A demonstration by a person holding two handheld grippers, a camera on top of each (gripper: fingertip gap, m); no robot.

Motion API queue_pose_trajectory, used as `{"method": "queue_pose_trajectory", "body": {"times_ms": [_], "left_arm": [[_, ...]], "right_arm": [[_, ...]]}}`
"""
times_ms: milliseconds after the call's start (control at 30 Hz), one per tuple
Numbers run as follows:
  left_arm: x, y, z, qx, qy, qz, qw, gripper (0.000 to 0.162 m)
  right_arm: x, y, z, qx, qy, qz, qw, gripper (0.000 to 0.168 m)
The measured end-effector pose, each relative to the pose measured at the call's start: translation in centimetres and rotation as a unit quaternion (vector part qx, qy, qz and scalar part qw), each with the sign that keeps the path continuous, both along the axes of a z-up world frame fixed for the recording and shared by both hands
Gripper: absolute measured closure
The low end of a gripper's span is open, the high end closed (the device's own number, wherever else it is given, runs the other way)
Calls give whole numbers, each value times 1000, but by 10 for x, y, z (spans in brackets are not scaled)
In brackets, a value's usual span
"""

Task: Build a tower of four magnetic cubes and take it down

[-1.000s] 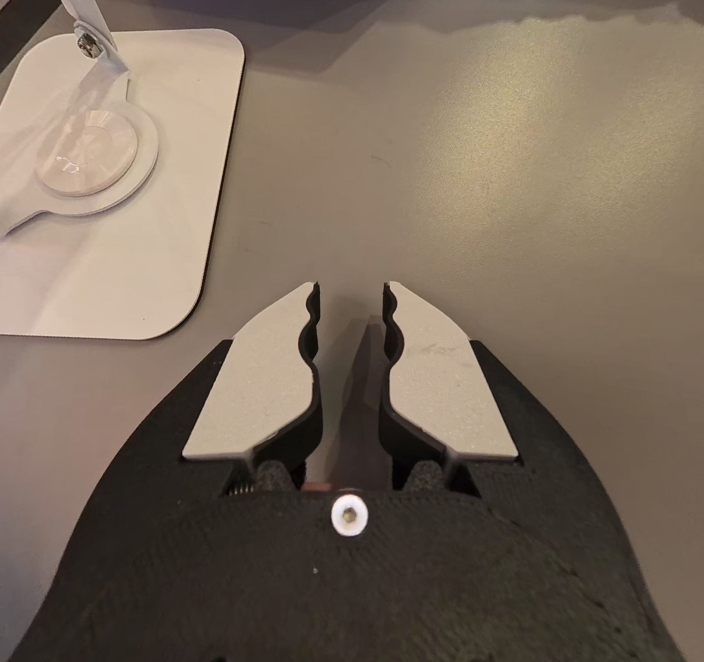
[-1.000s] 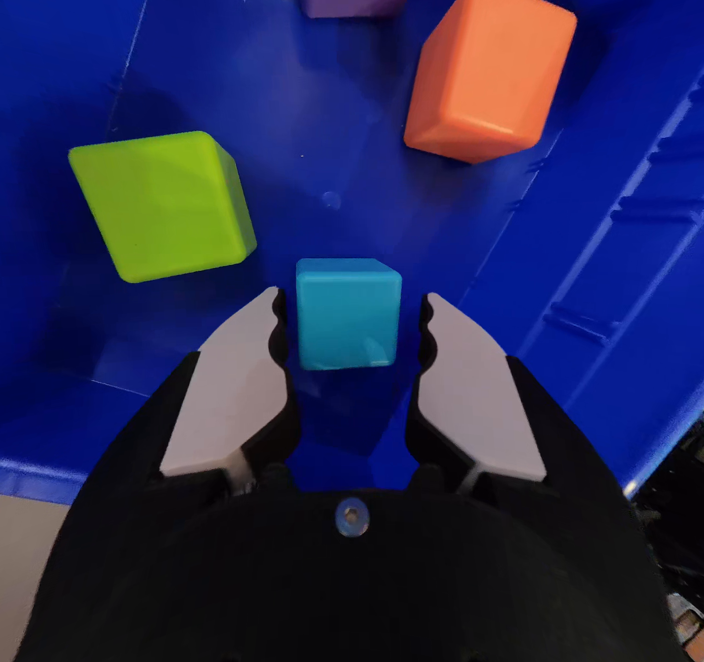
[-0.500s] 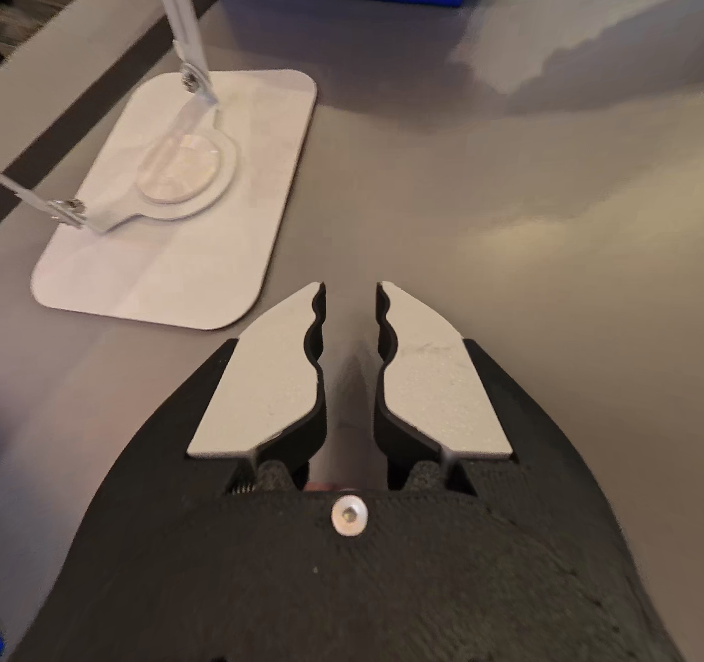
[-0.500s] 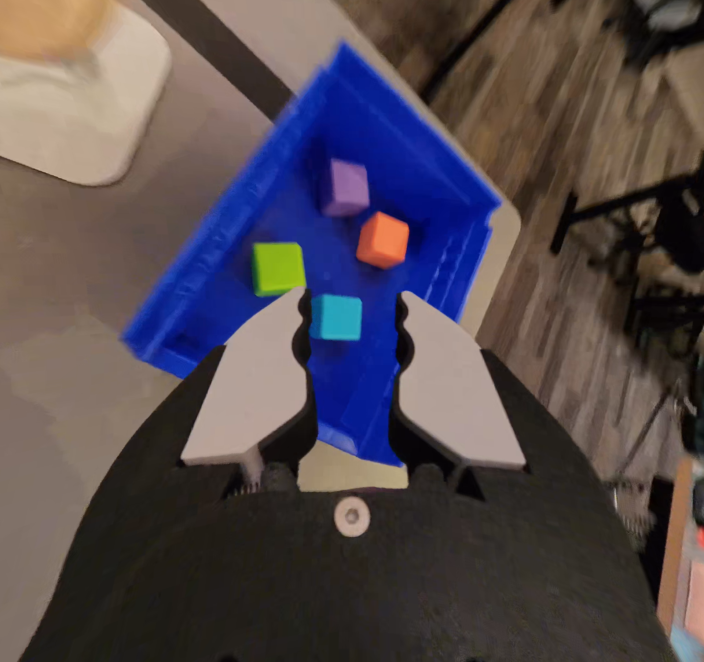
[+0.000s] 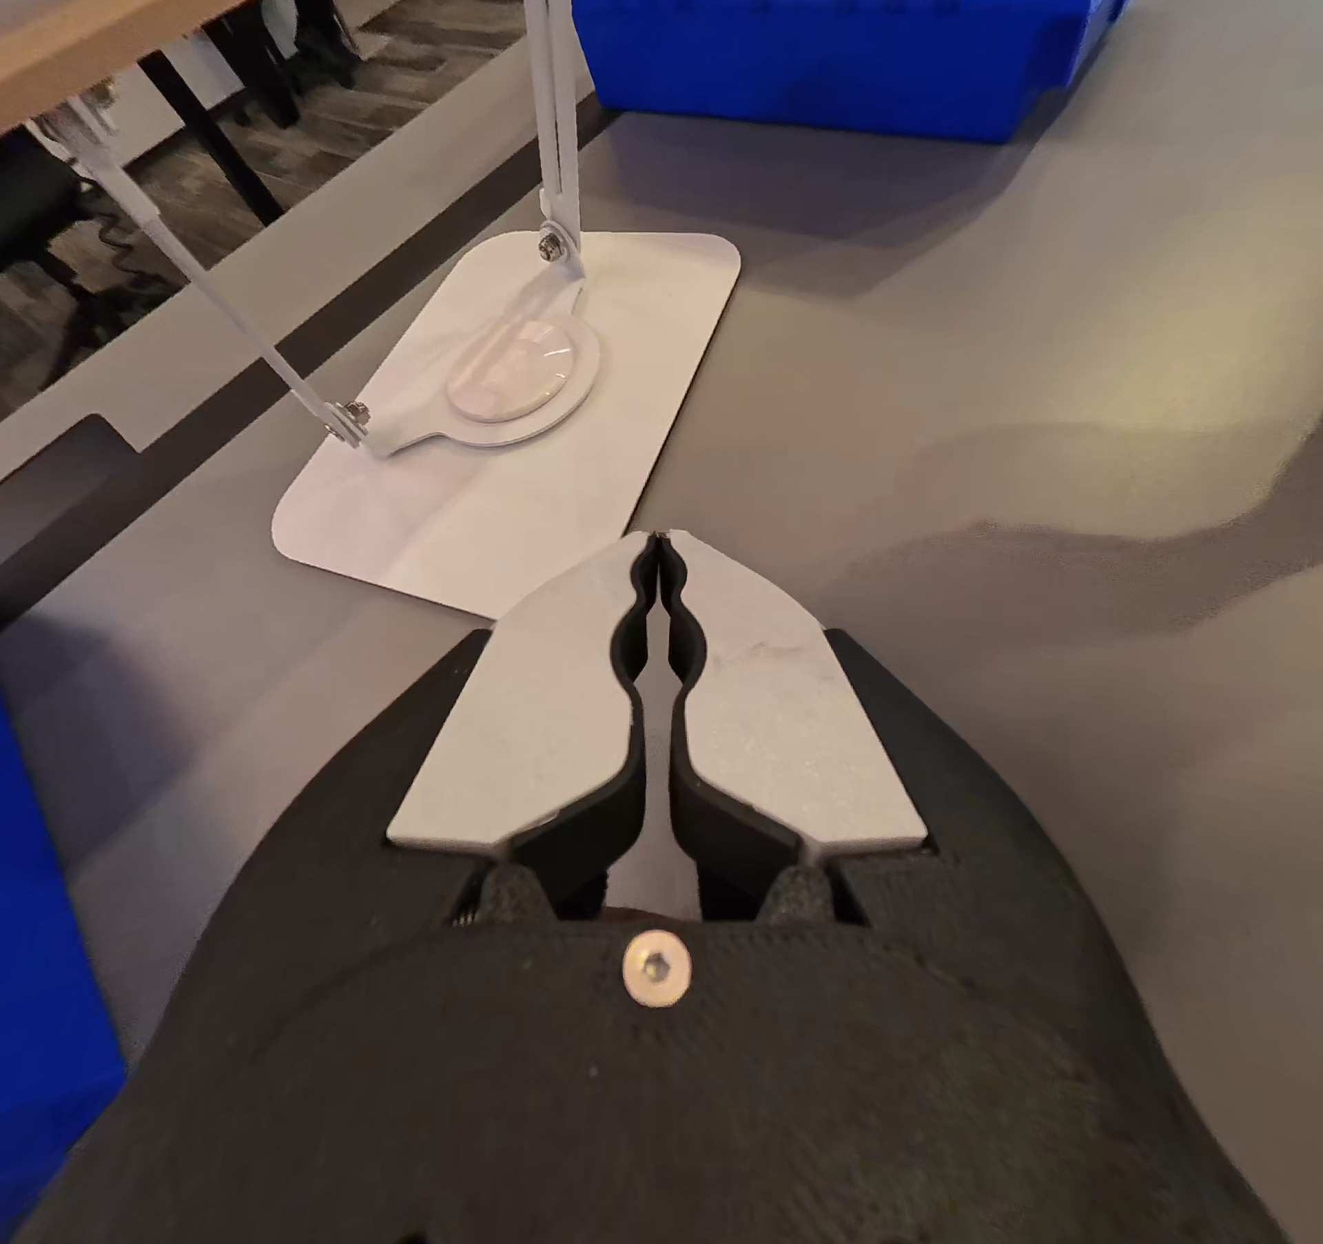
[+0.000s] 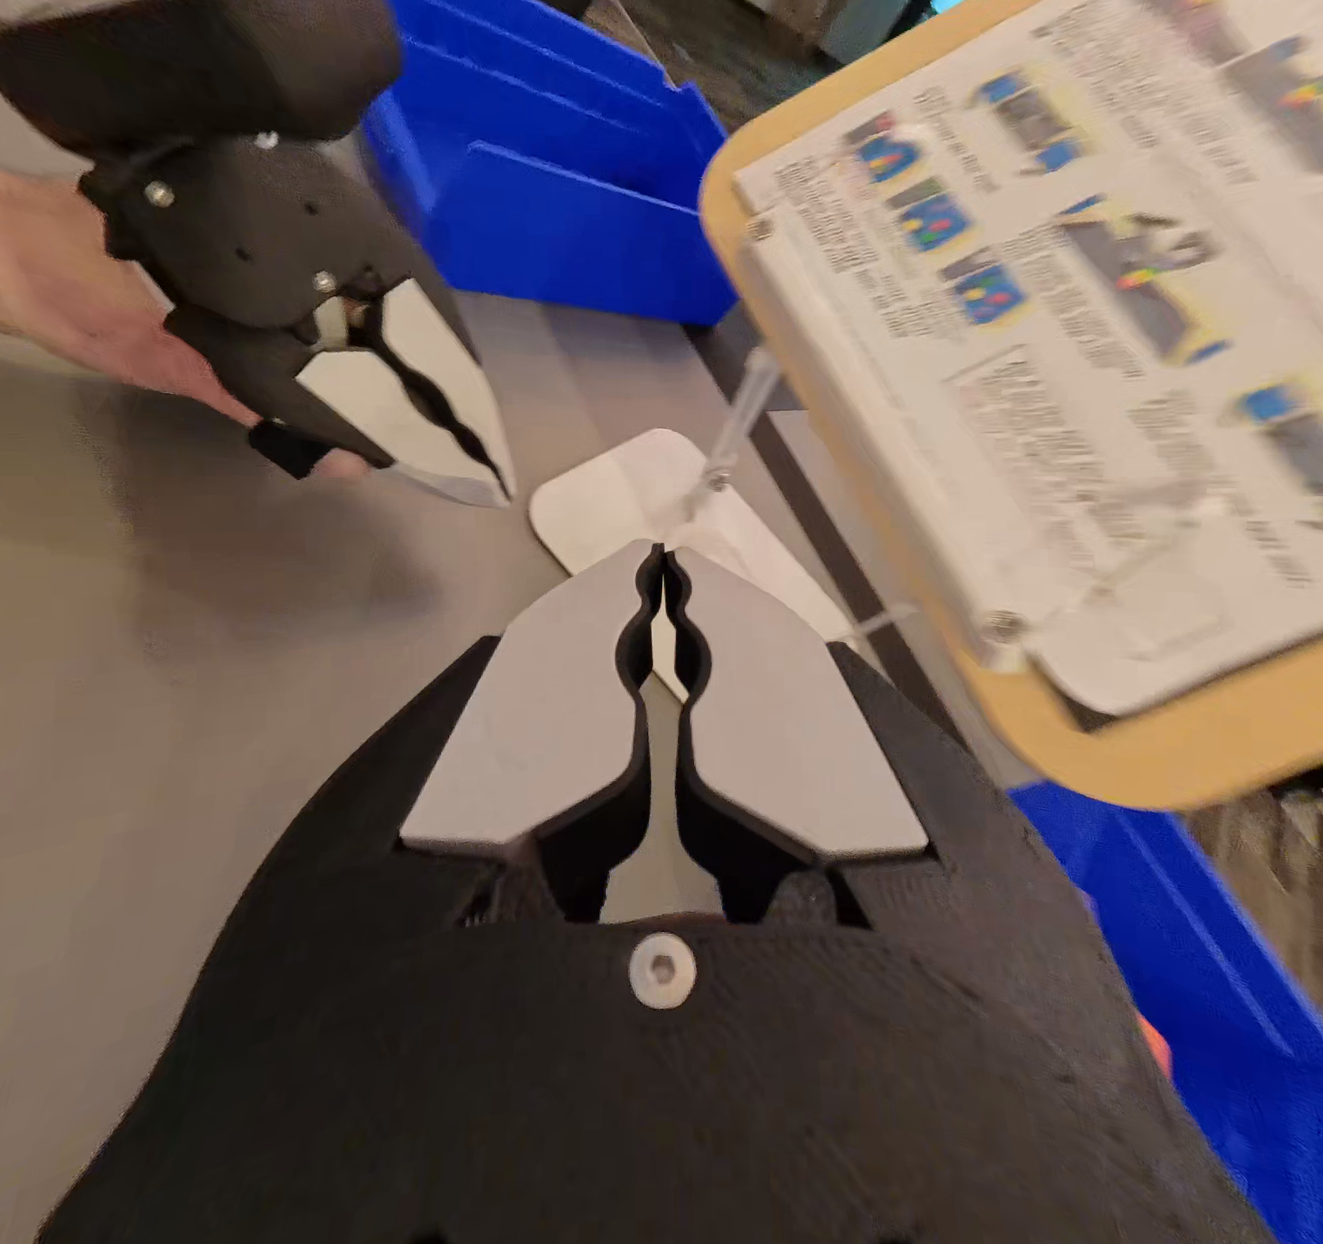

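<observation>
No whole cube shows in either view. A small orange sliver (image 6: 1156, 1059) shows at the edge of a blue bin (image 6: 1203, 995) on the right of the right wrist view; I cannot tell what it is. My left gripper (image 5: 660, 537) is shut and empty, held above the grey table near the white stand base (image 5: 501, 437). It also shows in the right wrist view (image 6: 501, 487), held by a hand (image 6: 64, 308). My right gripper (image 6: 660, 551) is shut and empty, and points at the same stand base (image 6: 623, 487).
A second blue bin (image 5: 823, 29) stands at the back of the table, also in the right wrist view (image 6: 558, 193). A wooden clipboard with a printed sheet (image 6: 1038, 351) sits on the white stand's arms (image 5: 555, 100). Another blue shape (image 5: 43, 887) is at the left edge. About 15 centimeters separates my left fingertips from my right. Measured from the fingertips, the blue shape (image 5: 43, 887) is 25 centimeters or so from the left gripper and 35 centimeters from the right. Look for it in the right wrist view (image 6: 535, 296) too.
My right gripper has left the bin holding the green, orange, purple and cyan cubes, swung towards the stand, and shut empty. My left gripper has shut and tilted up.
</observation>
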State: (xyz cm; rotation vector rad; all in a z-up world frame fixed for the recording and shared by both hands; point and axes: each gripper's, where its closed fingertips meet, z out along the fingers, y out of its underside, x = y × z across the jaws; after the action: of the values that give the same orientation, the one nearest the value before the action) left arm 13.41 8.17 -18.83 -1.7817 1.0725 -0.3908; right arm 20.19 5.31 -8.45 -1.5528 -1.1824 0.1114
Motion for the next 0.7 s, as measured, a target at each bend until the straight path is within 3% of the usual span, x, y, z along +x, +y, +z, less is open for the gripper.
{"method": "queue_pose_trajectory", "body": {"times_ms": [33, 167, 267, 467, 700], "left_arm": [[2, 0, -1, 1, 0, 0, 1000, 162], [6, -1, -5, 19, 25, 3, 999, 162], [9, -2, -4, 3, 7, 7, 1000, 162], [3, 4, -4, -4, 2, 25, 1000, 162], [-1, 10, -6, 20, 21, 51, 998, 162]], "right_arm": [[-6, 2, -16, 10, 8, 1, 1000, 168], [-16, 15, -73, -28, 48, -3, 998, 168], [-10, 29, -94, -69, 80, -15, 994, 168], [-2, 38, -102, -87, 77, -26, 993, 168], [-3, 35, -105, -37, 33, -27, 998, 168]]}}
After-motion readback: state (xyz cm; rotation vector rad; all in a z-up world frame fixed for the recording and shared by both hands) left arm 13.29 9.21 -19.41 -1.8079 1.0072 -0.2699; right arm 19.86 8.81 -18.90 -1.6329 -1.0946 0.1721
